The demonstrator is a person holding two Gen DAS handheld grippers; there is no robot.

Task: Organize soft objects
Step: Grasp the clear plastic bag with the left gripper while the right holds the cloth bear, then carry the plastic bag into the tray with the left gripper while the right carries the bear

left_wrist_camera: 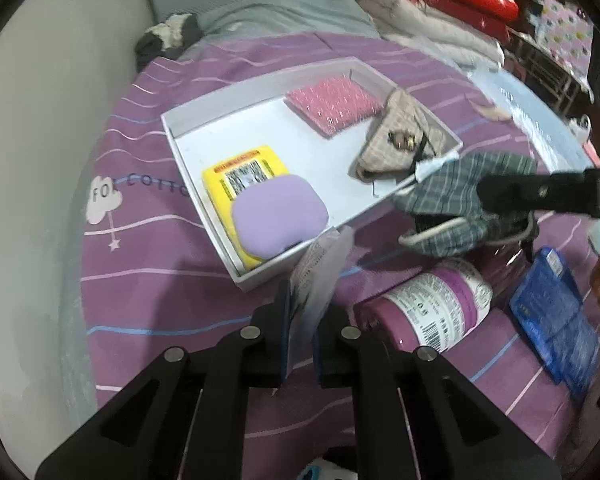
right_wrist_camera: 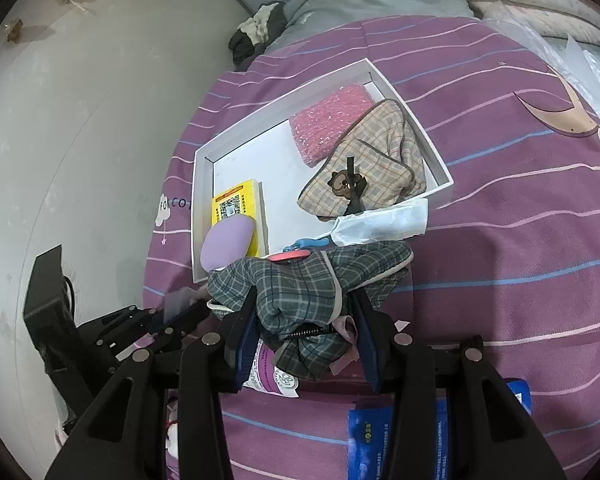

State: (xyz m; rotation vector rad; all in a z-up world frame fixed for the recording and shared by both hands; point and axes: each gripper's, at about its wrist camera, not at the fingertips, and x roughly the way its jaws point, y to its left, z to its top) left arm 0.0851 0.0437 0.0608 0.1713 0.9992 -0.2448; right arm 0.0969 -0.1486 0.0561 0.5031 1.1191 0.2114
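My left gripper (left_wrist_camera: 306, 320) is shut on a thin white and blue packet (left_wrist_camera: 320, 272), held just in front of the near corner of the white tray (left_wrist_camera: 320, 152). In the tray lie a yellow sponge (left_wrist_camera: 240, 172), a lilac pad (left_wrist_camera: 278, 216) on top of it, a pink sponge (left_wrist_camera: 334, 106) and a beige plaid slipper (left_wrist_camera: 396, 140). My right gripper (right_wrist_camera: 304, 304) is shut on a green plaid slipper (right_wrist_camera: 300, 280), which hangs over the bed close to the tray's near edge. A white face mask (right_wrist_camera: 384, 220) drapes over that edge.
The tray rests on a purple striped bedspread (right_wrist_camera: 500, 200). A purple and white pack (left_wrist_camera: 432, 308) and a blue packet (left_wrist_camera: 552, 320) lie near the grippers. A pale wall (right_wrist_camera: 80, 120) runs along the left. A dark clothing bundle (left_wrist_camera: 168, 36) and grey bedding (left_wrist_camera: 292, 12) lie beyond.
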